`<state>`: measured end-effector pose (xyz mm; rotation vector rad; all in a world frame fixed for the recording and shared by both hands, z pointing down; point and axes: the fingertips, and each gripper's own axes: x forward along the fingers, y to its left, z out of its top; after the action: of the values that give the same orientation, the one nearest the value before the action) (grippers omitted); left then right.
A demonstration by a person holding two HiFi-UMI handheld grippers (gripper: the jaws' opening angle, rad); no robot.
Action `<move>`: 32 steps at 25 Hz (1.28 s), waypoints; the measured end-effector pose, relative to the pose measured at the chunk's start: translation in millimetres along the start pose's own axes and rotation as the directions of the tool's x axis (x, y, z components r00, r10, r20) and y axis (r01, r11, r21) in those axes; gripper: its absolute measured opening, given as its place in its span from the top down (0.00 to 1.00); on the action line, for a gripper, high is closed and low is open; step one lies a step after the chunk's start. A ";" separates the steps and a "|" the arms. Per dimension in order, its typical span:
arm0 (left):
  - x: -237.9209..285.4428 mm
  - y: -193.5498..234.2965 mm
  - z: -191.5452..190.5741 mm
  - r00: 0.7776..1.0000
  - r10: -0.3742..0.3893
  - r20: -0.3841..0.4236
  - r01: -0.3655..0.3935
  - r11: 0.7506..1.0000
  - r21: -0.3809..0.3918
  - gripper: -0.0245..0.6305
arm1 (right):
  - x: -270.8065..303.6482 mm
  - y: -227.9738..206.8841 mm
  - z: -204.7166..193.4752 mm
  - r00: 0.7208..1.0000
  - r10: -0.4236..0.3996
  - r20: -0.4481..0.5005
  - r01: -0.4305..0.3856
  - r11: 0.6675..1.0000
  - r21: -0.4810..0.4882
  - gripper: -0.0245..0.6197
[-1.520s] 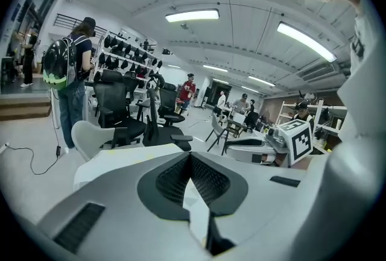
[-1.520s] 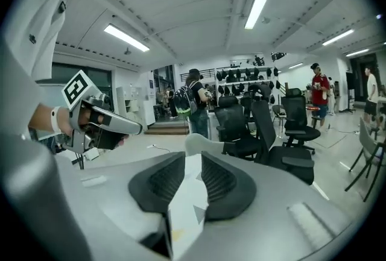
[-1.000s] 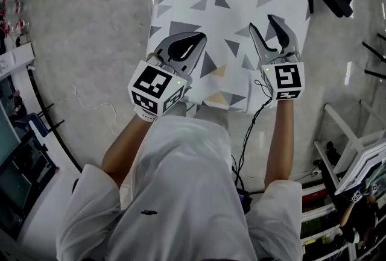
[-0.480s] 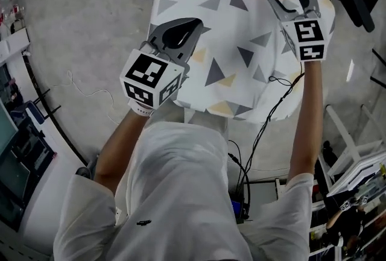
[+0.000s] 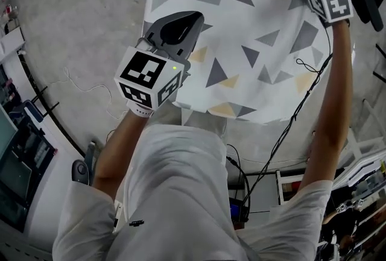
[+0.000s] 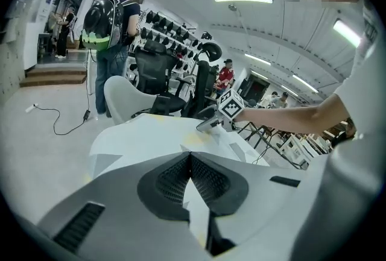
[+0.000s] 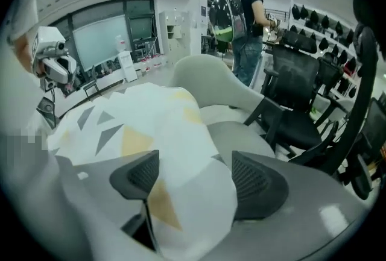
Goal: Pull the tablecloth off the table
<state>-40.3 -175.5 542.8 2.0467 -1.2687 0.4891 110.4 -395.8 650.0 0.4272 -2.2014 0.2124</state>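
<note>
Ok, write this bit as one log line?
left gripper: jaws shut | right gripper: jaws just been opening, tablecloth between them | pull: not yet done

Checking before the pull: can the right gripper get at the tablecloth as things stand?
Probably yes: the right gripper has just been opening its jaws, and a fold of the tablecloth stands between them, unobstructed.

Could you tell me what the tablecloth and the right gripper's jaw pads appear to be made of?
The tablecloth looks like thin fabric, matte white with printed grey and yellow triangles; it drapes and folds softly at the edges. The right gripper's pads look like dark rubber or soft plastic, matte, with a fine gridded texture.
</note>
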 end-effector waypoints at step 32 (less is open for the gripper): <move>-14.2 9.4 -21.3 1.000 0.026 -0.011 -0.026 0.999 -0.041 0.95 | 5.2 -0.3 -0.8 0.990 0.125 -0.059 -0.122 0.991 0.049 0.45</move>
<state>-54.5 -154.2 552.2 1.9936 -1.2901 0.4818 108.1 -397.0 654.5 0.3046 -2.1674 0.3384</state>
